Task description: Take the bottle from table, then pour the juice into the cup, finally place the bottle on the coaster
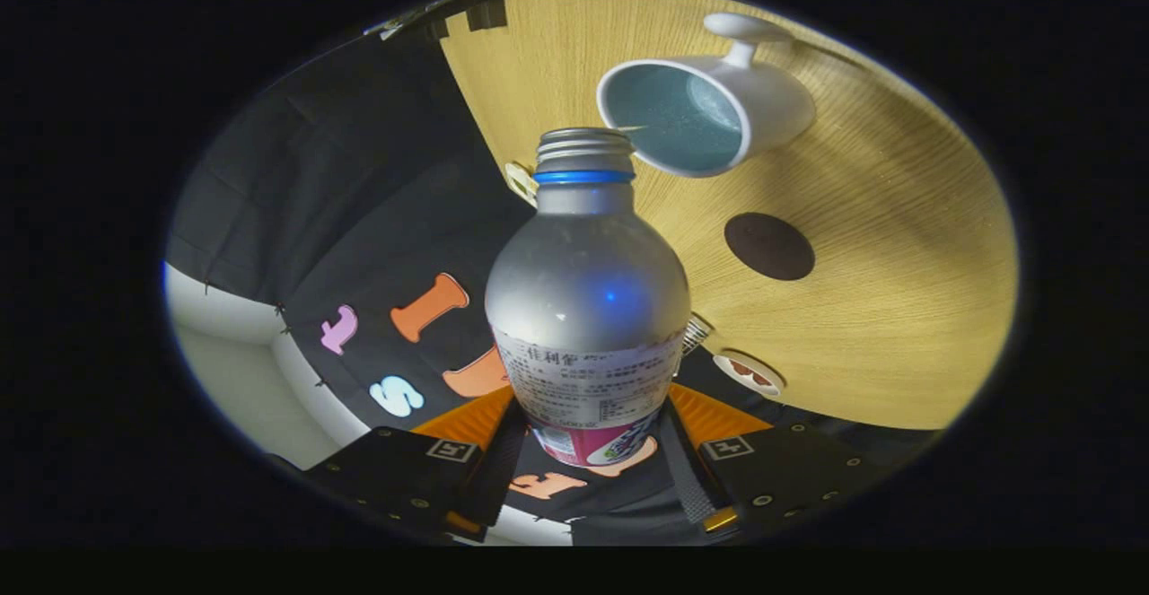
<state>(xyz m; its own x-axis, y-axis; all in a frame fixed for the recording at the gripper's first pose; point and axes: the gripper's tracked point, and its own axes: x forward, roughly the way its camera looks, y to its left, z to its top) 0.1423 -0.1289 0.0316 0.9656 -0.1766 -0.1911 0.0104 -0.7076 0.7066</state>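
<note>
The wooden table (880,308) appears rolled sideways; the gripper (588,451) has both fingers clamped on the uncapped bottle (583,308), so the pickup is done. Its mouth sits beside the cup (709,110) rim, so I judge pouring under way, with the coaster (769,246) mid-table still bare

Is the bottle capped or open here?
Open. The bottle, held between both fingers of the gripper, shows bare screw threads above its blue ring, no cap on, its mouth beside the rim of the cup.
</note>
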